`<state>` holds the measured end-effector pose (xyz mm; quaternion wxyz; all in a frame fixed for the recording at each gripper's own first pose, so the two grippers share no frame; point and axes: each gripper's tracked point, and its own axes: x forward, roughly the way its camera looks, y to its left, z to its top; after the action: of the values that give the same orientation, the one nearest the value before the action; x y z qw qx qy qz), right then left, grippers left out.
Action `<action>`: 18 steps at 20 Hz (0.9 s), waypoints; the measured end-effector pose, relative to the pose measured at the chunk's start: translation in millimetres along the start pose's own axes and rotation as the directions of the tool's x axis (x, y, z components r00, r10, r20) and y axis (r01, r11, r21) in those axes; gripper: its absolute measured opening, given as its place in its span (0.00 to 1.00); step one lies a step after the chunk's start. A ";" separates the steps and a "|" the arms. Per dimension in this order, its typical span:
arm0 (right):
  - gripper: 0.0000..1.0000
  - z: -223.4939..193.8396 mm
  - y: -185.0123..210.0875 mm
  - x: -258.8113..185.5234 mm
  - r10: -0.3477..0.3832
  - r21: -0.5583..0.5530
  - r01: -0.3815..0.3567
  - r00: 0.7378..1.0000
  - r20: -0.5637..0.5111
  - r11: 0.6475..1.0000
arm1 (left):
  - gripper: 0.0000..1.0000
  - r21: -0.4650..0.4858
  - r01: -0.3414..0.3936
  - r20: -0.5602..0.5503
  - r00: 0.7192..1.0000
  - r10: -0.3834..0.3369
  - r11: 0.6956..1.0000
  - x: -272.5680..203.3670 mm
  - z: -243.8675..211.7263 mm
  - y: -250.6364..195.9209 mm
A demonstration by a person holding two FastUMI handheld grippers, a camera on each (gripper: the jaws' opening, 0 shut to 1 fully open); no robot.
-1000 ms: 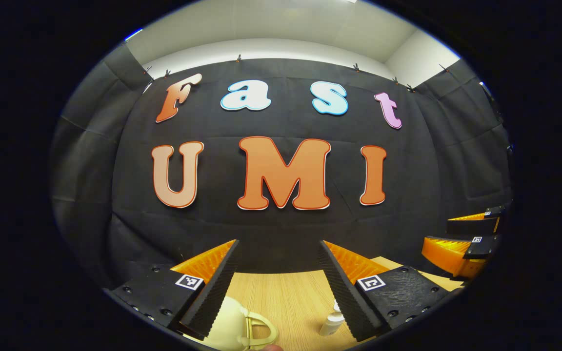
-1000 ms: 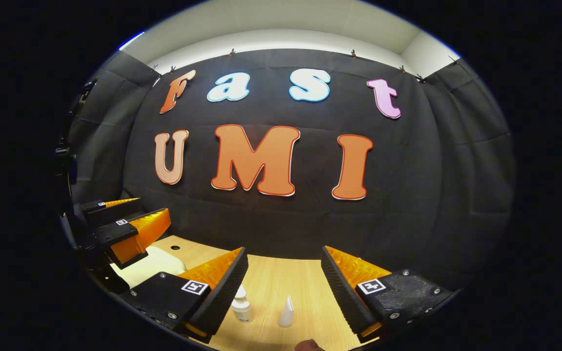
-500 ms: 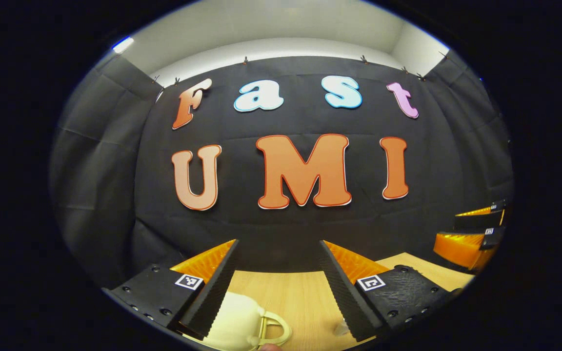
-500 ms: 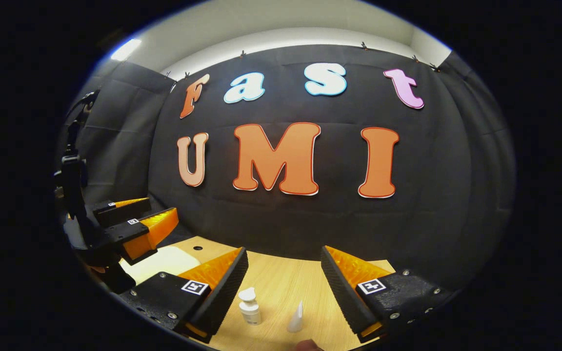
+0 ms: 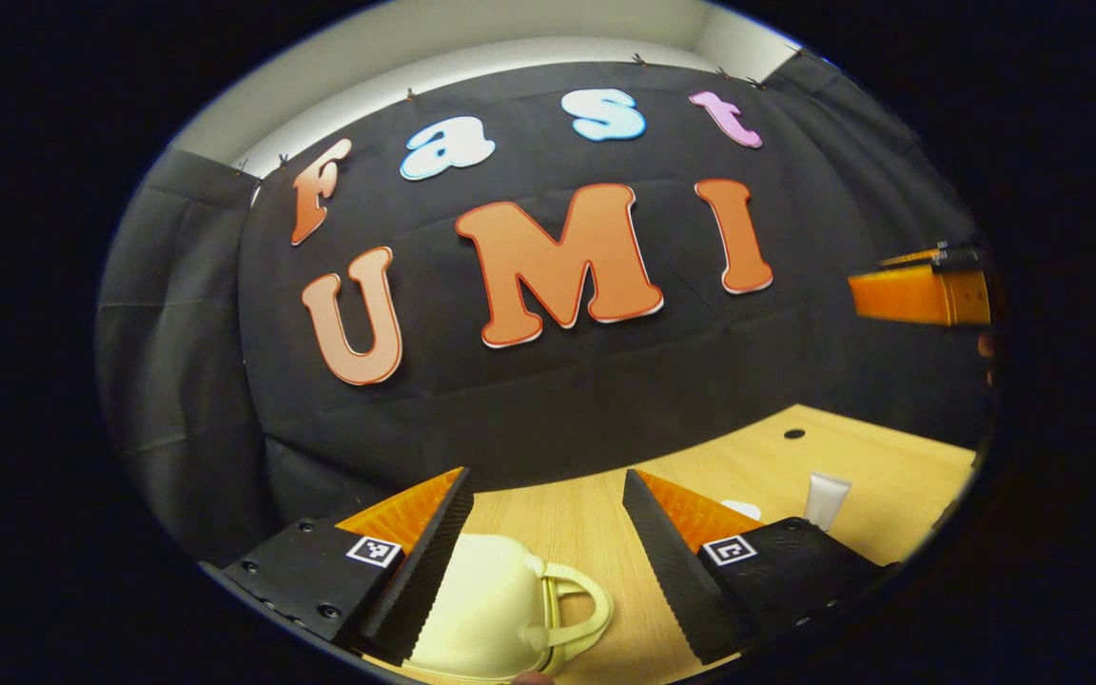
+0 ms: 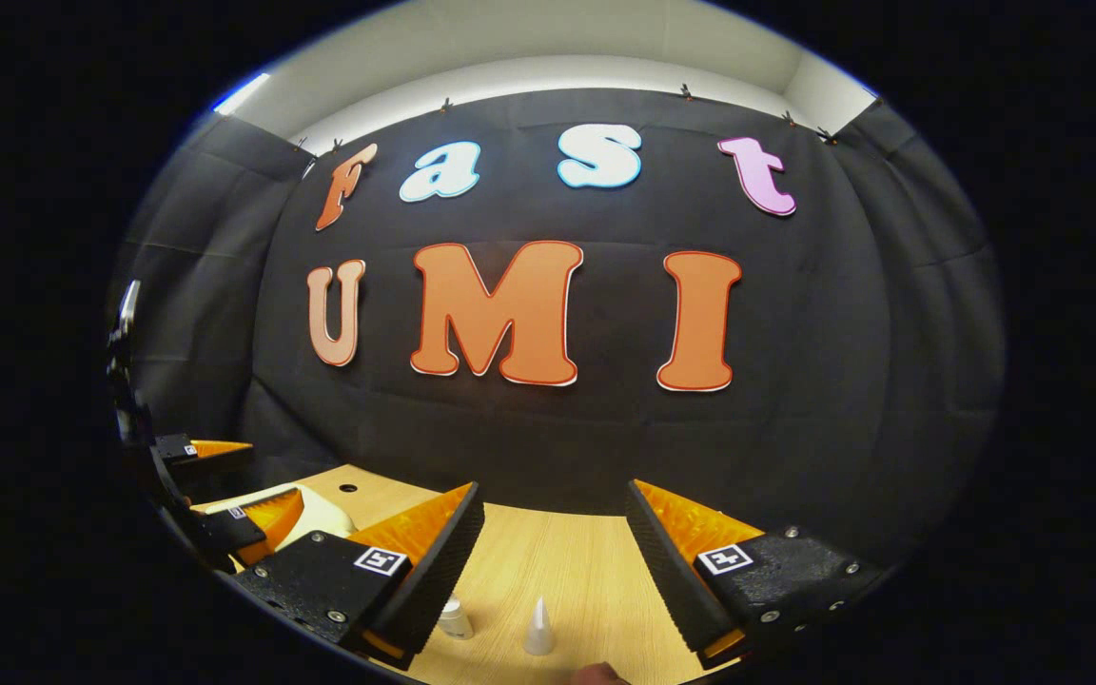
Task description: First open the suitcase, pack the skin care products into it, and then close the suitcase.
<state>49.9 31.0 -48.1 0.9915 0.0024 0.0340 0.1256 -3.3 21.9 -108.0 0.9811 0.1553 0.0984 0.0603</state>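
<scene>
A cream suitcase [image 5: 486,609] lies shut on the wooden table [image 5: 567,518], its handle [image 5: 581,609] pointing right. My left gripper [image 5: 544,480] hangs open just above and behind it, with the case partly between the fingers and untouched. In the right gripper view the suitcase [image 6: 324,509] sits at the left under the left gripper [image 6: 239,480]. My right gripper [image 6: 553,495] is open over the table. Below it stand a small white bottle [image 6: 456,618] and a white cone-tipped tube [image 6: 538,628]. The tube [image 5: 826,499] and a white cap [image 5: 743,509] appear at the right of the left gripper view.
The black cloth wall closes off the back of the table. A small round hole [image 5: 793,434] sits in the tabletop near the back. The right gripper [image 5: 919,290] shows high at the right edge of the left gripper view.
The left gripper has tilted and come down closer to the suitcase, which looms larger between its fingers. The right gripper has shifted slightly; the bottle and tube sit lower in its view.
</scene>
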 end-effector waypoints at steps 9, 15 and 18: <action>0.95 -3.4 -25.4 4.6 -0.129 -0.039 0.128 0.991 -0.021 0.991 | 0.99 0.324 0.168 -0.188 0.976 -0.111 0.931 19.9 -117.7 -29.6; 0.95 -7.2 -28.0 4.1 -0.155 -0.050 0.154 0.987 -0.032 0.987 | 0.99 0.446 0.268 -0.298 0.944 -0.141 0.854 23.8 -170.1 -43.4; 0.95 -8.1 -26.7 4.3 -0.157 -0.045 0.155 0.987 -0.033 0.987 | 0.98 0.494 0.291 -0.329 0.935 -0.133 0.819 25.0 -187.1 -45.2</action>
<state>60.2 6.3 -56.8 0.9973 -0.0236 0.0496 0.0484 -14.7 37.8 -301.1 0.8750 0.4002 0.2658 -0.0589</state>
